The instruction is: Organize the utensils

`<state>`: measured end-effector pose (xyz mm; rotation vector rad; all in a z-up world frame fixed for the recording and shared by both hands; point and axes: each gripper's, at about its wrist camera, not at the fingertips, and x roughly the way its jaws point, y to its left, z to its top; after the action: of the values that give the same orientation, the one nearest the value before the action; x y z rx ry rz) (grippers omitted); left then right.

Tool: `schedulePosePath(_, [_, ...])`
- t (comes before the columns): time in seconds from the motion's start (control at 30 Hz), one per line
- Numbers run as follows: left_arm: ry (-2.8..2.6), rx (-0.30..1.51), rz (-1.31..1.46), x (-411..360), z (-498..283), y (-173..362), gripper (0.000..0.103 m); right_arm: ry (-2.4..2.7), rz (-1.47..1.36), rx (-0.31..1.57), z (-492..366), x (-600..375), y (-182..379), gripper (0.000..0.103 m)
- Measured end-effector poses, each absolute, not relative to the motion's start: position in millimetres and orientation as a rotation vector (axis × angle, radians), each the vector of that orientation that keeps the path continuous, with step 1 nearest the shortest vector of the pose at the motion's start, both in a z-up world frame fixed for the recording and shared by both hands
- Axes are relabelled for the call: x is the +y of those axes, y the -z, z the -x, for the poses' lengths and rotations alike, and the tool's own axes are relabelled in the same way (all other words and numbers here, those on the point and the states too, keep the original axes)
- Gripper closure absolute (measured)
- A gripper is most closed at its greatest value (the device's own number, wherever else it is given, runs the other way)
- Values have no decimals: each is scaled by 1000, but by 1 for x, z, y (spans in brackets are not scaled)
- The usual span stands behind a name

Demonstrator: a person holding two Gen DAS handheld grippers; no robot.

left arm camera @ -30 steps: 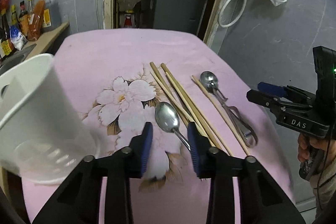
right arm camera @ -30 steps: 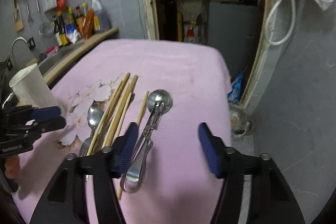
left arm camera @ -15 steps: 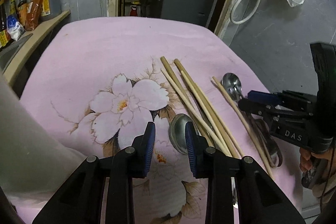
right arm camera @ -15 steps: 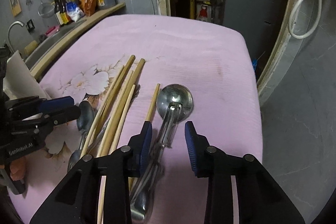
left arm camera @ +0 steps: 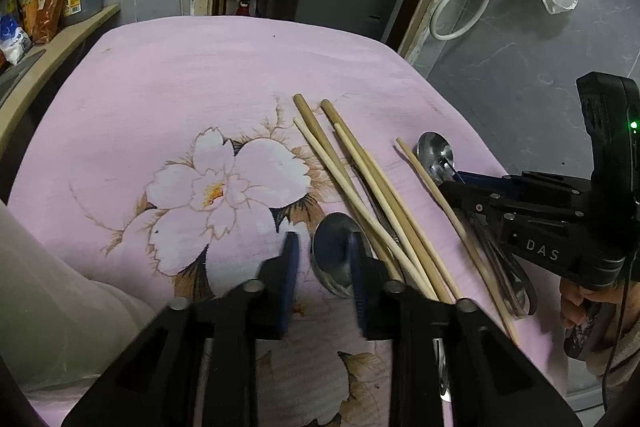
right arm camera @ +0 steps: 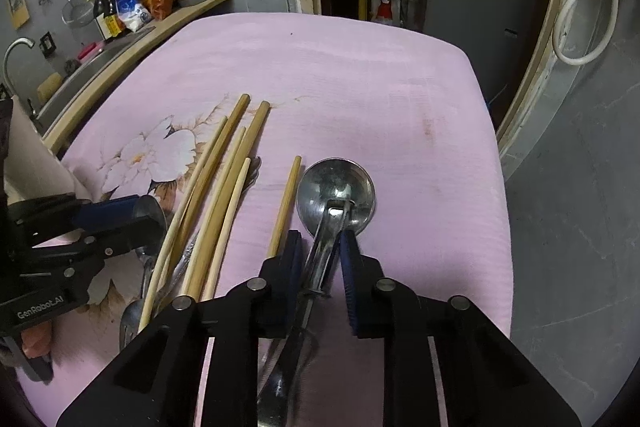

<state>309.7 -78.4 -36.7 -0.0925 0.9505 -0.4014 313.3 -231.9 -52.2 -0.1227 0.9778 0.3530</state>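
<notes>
Right wrist view: the ice cream scoop (right arm camera: 335, 199) lies lengthwise on the pink bench (right arm camera: 360, 83), bowl far, handle near; the right hand-held gripper (right arm camera: 320, 259), wider a second ago, is closing around its shaft. The left hand-held gripper (left arm camera: 322, 267), closing, straddles the spoon (left arm camera: 334, 251), whose bowl points far.
</notes>
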Motion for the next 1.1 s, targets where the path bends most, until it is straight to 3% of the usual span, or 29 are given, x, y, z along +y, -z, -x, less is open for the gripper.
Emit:
schedulePosePath(0.23, [423,923,116,-77,-305,31,101,-369,17,986,-308,-237,46,93])
schedulePosePath(0.37, [413,838,103,-73,-288,16,102,-366,-22,901,-288,-242,34,93])
schedulePosePath(0.67, [295,515,16,-71,-227,-30,103,-393,-103,523,-213,-243,5,93])
schedulePosePath(1.1, [115,257,13,-11,-173,-96,103,-493,-73,117,-174,-185,-55,93])
